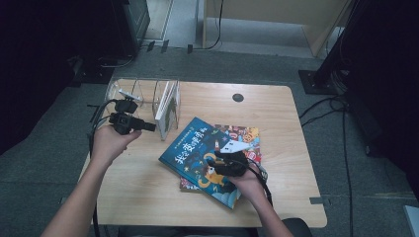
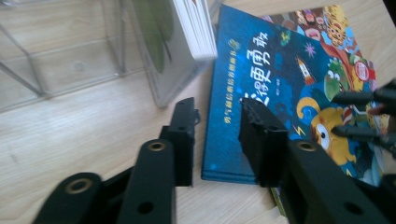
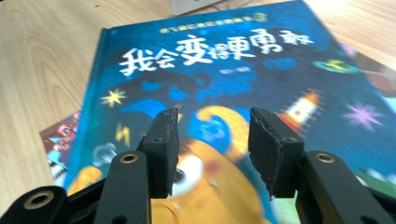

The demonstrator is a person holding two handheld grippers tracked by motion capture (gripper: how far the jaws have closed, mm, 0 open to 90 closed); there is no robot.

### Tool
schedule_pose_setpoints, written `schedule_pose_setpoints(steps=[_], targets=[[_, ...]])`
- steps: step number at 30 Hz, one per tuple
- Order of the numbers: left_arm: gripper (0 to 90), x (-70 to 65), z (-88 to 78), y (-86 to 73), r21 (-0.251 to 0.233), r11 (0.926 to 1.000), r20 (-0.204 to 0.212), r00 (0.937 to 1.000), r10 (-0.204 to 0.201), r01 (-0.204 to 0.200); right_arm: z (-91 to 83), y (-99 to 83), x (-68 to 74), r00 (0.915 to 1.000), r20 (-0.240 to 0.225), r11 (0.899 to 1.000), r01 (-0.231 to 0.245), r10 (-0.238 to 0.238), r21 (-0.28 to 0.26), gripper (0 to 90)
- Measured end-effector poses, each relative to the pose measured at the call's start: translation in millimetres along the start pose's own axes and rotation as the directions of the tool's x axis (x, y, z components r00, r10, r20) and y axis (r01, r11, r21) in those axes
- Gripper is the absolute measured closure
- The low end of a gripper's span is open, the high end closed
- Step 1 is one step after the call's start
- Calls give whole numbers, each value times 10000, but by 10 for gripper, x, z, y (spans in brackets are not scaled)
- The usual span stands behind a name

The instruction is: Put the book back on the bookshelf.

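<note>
Hovering: 2 grippers, jaws apart, empty | 2 stacked books [image 1: 207,158] | 1 clear rack [image 1: 143,96] holding 1 book [image 1: 167,109]

Top book [image 1: 197,148] overlaps lower book [image 1: 244,136], right of rack [image 1: 143,94].

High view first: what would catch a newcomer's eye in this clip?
The blue picture book lying askew on a second, colourful book near the table's middle. The right gripper hovers open over its cover, while the left gripper points toward the clear plastic book stand holding one upright book.
</note>
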State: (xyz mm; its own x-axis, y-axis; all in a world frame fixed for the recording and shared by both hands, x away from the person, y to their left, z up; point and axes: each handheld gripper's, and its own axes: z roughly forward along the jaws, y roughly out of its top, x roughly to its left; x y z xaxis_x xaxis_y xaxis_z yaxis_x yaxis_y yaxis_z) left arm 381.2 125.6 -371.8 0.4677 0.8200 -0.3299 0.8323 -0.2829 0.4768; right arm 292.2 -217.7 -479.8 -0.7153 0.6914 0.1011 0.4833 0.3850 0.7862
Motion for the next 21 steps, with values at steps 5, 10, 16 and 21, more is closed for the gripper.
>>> schedule_pose_setpoints(steps=[5, 10, 16, 21], targets=[[524, -16, 86, -105, -74, 9999, 432, 9990, 98, -95, -122, -51, -109, 9997, 240, 10000, -55, 57, -66, 531], [452, 28, 204, -231, -394, 9989, 591, 9979, 277, -253, -257, -134, -232, 9984, 494, 9996, -264, 267, -63, 536], [426, 30, 393, -362, -266, 9988, 701, 9966, 440, -422, -357, -214, -339, 9962, 588, 9978, -625, 638, -234, 568], [440, 23, 492, -441, -252, 9977, 689, 9956, 638, -622, -437, -285, -405, 9942, 668, 9961, -820, 841, -326, 593]])
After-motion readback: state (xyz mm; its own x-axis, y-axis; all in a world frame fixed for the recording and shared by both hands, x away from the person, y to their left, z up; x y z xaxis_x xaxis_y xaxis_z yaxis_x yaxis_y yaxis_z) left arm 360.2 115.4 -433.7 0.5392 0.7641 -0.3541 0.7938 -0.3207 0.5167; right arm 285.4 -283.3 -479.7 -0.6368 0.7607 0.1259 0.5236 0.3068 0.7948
